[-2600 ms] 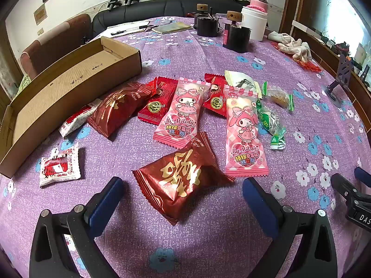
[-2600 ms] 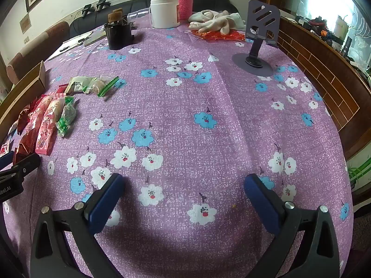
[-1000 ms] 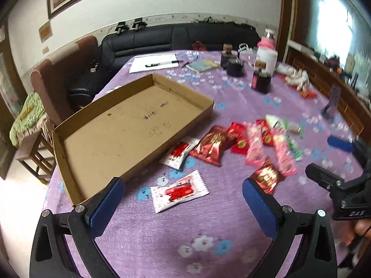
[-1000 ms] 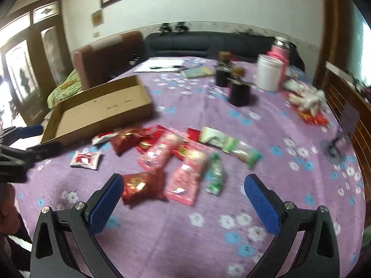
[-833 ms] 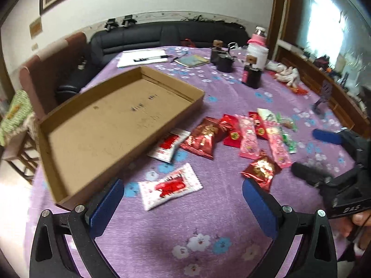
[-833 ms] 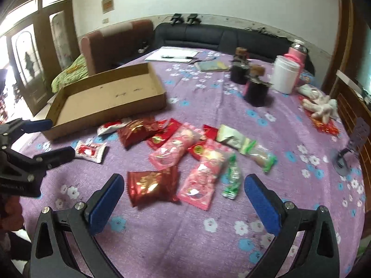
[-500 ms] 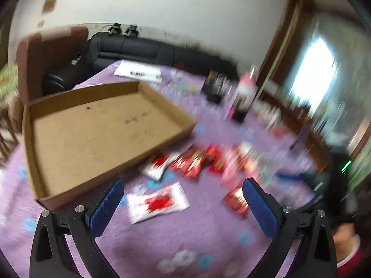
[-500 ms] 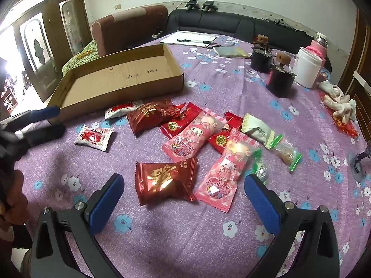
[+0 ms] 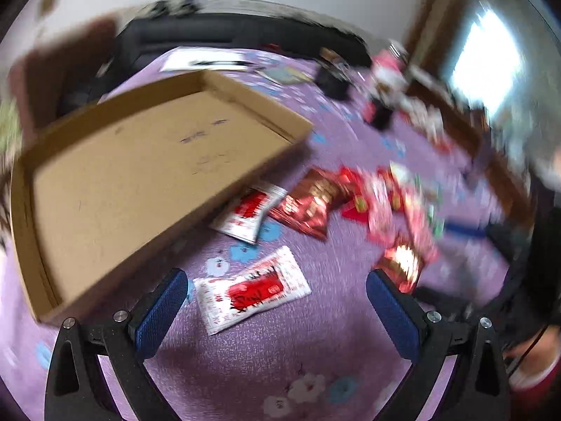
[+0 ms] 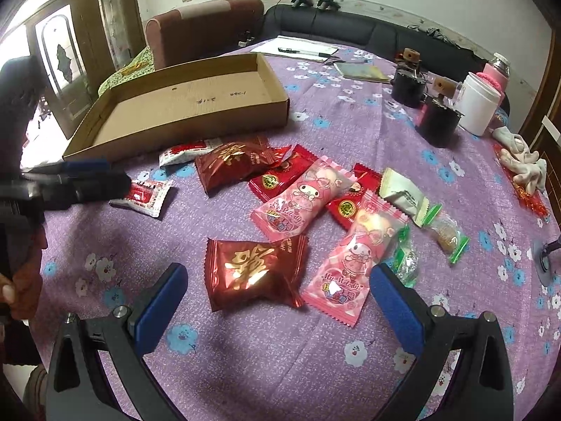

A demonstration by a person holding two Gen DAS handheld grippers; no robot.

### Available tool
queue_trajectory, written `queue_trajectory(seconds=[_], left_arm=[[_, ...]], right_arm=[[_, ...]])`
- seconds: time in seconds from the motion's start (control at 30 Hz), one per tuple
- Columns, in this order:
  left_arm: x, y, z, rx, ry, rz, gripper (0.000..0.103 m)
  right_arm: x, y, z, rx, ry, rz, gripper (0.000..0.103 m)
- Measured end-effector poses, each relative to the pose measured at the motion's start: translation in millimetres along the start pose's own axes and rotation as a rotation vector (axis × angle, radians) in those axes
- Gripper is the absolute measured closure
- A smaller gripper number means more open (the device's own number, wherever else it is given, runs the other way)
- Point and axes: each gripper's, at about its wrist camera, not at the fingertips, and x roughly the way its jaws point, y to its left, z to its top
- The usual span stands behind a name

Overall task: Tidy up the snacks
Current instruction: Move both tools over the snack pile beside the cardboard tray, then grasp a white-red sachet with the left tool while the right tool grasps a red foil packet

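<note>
On the purple table (image 10: 350,322), by the big empty box (image 10: 182,105), many snacks. Just ahead of the wide-open left gripper (image 9: 277,301), a white pack (image 9: 250,293), long side slanting across. Near the wide-open right gripper (image 10: 277,293), a red pack (image 10: 250,273).

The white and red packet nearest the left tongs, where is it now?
In the left wrist view the white and red packet lies flat on the purple cloth between the open left tongs, just off the cardboard tray.
</note>
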Motion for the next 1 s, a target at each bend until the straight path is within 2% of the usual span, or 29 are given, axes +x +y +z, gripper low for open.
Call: queue_trajectory(seconds=[0.07, 0.2, 0.27, 0.33, 0.43, 0.5, 0.63, 0.73, 0.83, 1.0], left_arm=[[5.0, -7.7, -1.4, 0.093, 0.034, 0.027, 0.001], [24.0, -2.3, -2.8, 0.213, 0.109, 0.008, 0.001], [27.2, -0.2, -1.9, 0.256, 0.122, -0.001, 0.002], [28.0, 3.0, -3.1, 0.289, 0.136, -0.014, 0.01], [32.4, 2.9, -5.1, 0.344, 0.178, -0.039, 0.021], [31.5, -0.1, -6.7, 0.382, 0.186, -0.062, 0.025], [29.3, -6.2, -5.3, 0.417, 0.195, -0.074, 0.042], [28.5, -8.3, -6.7, 0.425, 0.189, -0.065, 0.042], [29.4, -7.9, -6.0, 0.418, 0.187, -0.065, 0.042], [28.7, -7.2, -6.8, 0.418, 0.188, -0.063, 0.042]], right_arm=[[0.1, -1.1, -0.9, -0.001, 0.003, 0.003, 0.0], [0.2, -3.5, -0.1, -0.016, 0.004, 0.029, 0.0], [-1.3, -2.7, 1.4, -0.033, -0.009, 0.055, 0.0], [-1.4, -0.4, 4.8, -0.067, -0.018, 0.098, 0.0], [3.7, 2.3, 10.4, -0.09, -0.011, 0.11, 0.0], [8.2, 2.1, 13.6, -0.087, 0.002, 0.118, 0.0], [12.5, 5.2, 14.4, -0.094, 0.009, 0.165, 0.0], [12.1, 10.4, 10.8, -0.115, 0.002, 0.196, 0.0], [19.2, 15.6, 7.1, -0.149, 0.022, 0.17, 0.0], [34.0, 15.2, 2.3, -0.151, 0.063, 0.156, 0.02]])
